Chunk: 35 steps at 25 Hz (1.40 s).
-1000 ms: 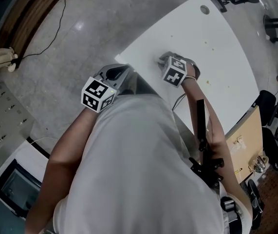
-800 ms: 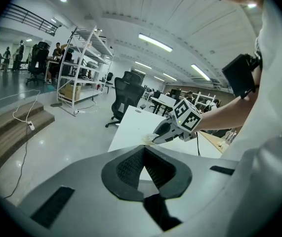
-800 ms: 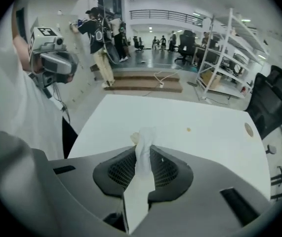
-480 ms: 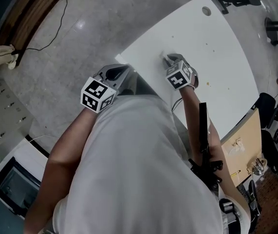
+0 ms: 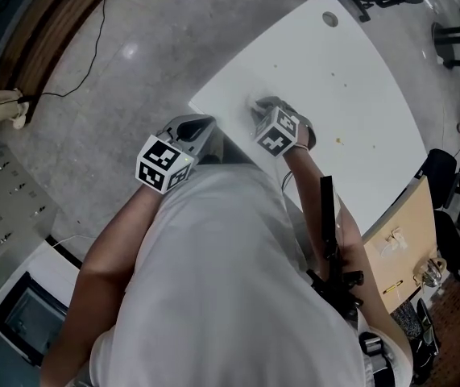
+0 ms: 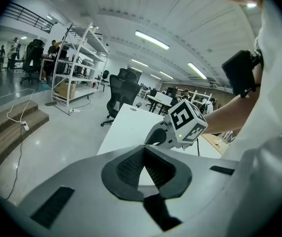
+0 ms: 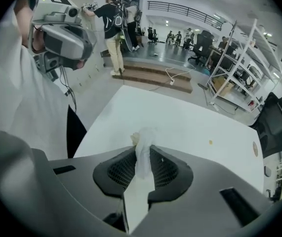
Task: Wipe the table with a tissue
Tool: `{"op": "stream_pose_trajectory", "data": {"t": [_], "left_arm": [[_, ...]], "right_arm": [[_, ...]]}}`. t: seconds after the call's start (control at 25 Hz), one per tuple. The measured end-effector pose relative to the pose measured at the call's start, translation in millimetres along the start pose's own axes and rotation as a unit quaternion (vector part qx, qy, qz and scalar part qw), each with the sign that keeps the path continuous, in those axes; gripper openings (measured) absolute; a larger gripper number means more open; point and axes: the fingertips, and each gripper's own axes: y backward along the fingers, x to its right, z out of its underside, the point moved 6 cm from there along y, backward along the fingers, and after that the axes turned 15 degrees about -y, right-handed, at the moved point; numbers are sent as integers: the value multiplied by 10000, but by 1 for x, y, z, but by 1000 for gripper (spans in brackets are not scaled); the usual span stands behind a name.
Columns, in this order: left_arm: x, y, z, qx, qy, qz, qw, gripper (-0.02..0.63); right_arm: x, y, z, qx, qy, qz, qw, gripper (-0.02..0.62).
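While clamped in the narrow jaws of the right hand-held gripper (image 7: 143,144), pressed tip-down on the table (image 5: 358,79) near its front corner: the tissue (image 7: 141,157). Closed and empty just off that corner: the left hand-held gripper (image 6: 143,149). Farther right, yellow crumbs (image 5: 338,141); at the far end, a round hole (image 5: 329,18).

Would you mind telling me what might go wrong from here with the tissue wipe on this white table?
1. Only a small tuft of the crumpled white tissue pokes past the jaws of the right gripper, so the hard jaw tips may scrape the white table instead of wiping it.
2. The yellowish speck lies well away from the tissue and may be missed.
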Motion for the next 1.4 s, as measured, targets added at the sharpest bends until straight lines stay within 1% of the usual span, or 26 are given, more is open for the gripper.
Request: {"op": "stream_pose_trajectory", "data": {"t": [0.08,0.2,0.24,0.28,0.36,0.44,0.52,0.64,0.72,0.76,0.84,1.04,1.24,1.32,1.4], "left_arm": [[1,-4,0,-3,-6,32,10000,6],[3,-9,-2,-7,-13,74,10000,5],[3,-11,-2,-9,-6,83,10000,5],[4,-12,-3,-11,2,90,10000,6],[3,-12,-4,-14,9,93,10000,5],[2,-10,-3,-24,9,94,10000,5],[3,-8,-1,-50,21,105,9999,5],[6,-7,3,-96,63,124,9999,6],[6,-7,5,-130,72,141,9998,6],[6,-7,5,-148,71,149,9998,5],[5,-8,6,-179,69,160,9997,5],[8,-10,5,-178,134,167,9996,5],[6,-13,5,-174,194,169,9995,5],[6,-13,5,-151,232,148,9995,5],[5,-13,7,-130,287,110,9994,5]], "right_arm": [[-14,1,2,-35,63,-461,9989,69],[-33,5,12,-95,140,-1322,9911,69],[-34,6,15,-15,50,-1459,9893,69],[-29,8,17,144,-148,-1461,9891,69],[-6,14,16,575,-764,-1192,9883,69],[23,17,13,947,-1341,-855,9827,70],[52,19,15,1194,-1794,-472,9754,71],[93,22,26,1380,-2413,154,9605,71],[114,23,34,1342,-2727,487,9514,71],[123,22,36,1302,-2815,592,9488,71],[134,21,33,1228,-2844,683,9483,71],[142,9,18,1043,-2460,813,9602,71],[145,4,6,931,-2159,981,9670,71],[145,2,4,795,-1903,1094,9724,71],[143,1,0,627,-1506,1224,9790,69]]}}
